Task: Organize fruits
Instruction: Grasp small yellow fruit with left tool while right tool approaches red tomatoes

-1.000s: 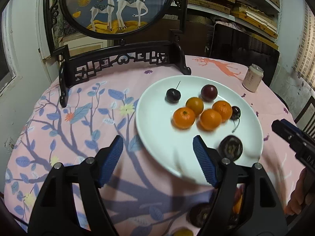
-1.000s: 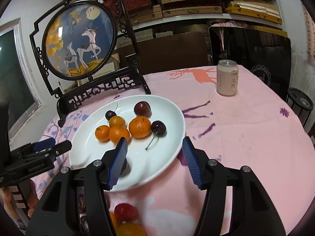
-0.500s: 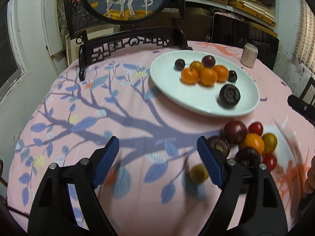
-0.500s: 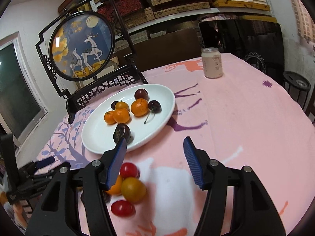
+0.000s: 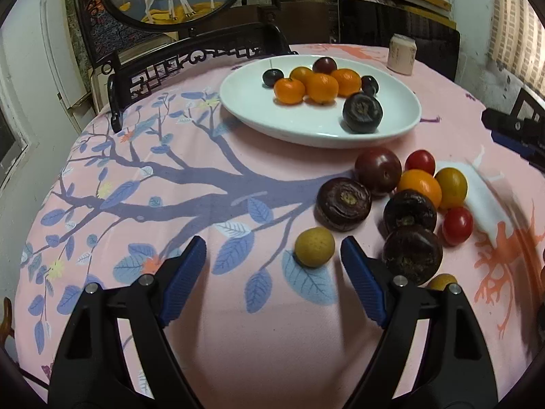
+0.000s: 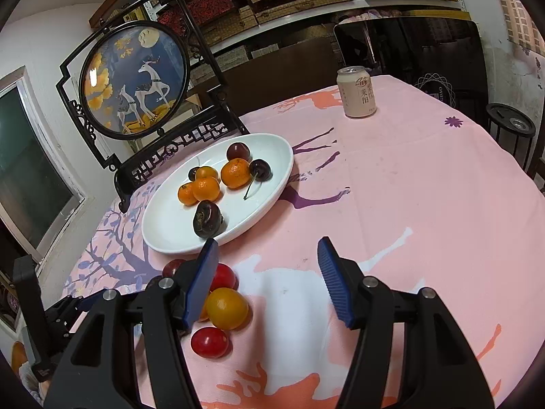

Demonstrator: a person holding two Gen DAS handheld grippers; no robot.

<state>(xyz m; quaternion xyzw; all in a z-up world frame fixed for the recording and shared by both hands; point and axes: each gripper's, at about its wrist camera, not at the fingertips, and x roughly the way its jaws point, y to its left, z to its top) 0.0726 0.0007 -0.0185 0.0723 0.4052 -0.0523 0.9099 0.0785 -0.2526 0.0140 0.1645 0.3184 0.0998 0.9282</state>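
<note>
A white plate [image 5: 245, 102] [image 6: 272, 150] holds several oranges, dark cherries, a plum and a dark round fruit [image 5: 362, 112] [image 6: 207, 219]. Loose fruit lies on the cloth in front of it: a small yellow-brown fruit [image 5: 314, 247], dark round fruits [image 5: 342, 203], a plum [image 5: 378, 169], red tomatoes [image 5: 457, 225] [image 6: 209, 342], a yellow one [image 6: 227, 307]. My left gripper [image 5: 273, 267] is open and empty, the yellow-brown fruit just ahead between its fingers. My right gripper [image 6: 267, 277] is open and empty, beside the loose pile.
A round table carries a pink patterned cloth [image 5: 170, 177]. A dark carved stand with a round deer picture [image 6: 136, 78] rises behind the plate. A drink can [image 6: 356, 92] [image 5: 402, 54] stands at the far side. Shelves and a dark chair are beyond.
Both grippers have pulled back from the plate toward the near side; the loose fruit pile has come into view. Both stay open and empty.
</note>
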